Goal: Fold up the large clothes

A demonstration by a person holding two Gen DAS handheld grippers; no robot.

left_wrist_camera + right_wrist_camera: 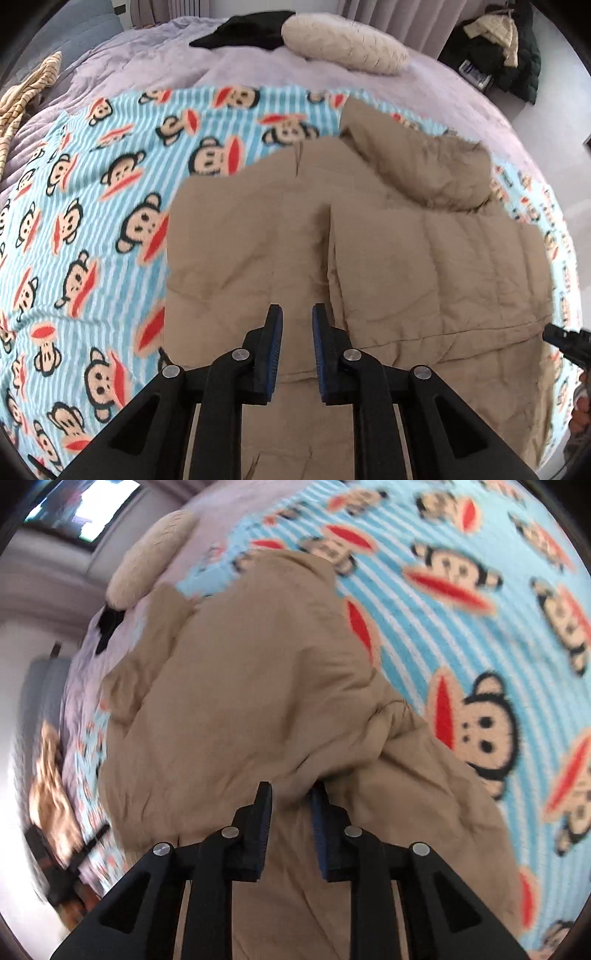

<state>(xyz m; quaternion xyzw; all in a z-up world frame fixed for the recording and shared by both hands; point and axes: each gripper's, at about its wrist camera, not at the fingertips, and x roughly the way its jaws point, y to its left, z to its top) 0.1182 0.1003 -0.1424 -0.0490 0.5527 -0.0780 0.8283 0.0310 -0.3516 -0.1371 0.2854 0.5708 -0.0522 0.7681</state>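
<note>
Bed surface: lilac cover (pixel 236 62), with a monkey-print striped blanket (pixel 92 229) spread over it to the left. A tan padded jacket (pixel 424 266) is laid on the blanket, centre to right, hood at the far end, one front panel already lapped over the middle.

The left gripper (pixel 297 314) is poised over the near hem. Its jaws are parted by a narrow gap and no fabric is seen pinched.

The right gripper (pixel 290 794) is closed on a raised ridge of jacket, with cloth bunched up against its far finger.

Step judged: the near hem is to be taken and folded toward the hood. A full layer should be pinched by the left side first. Both corners should be lifted together, kept level and taut, and laid down flat so the padding is not dragged or twisted.
</note>
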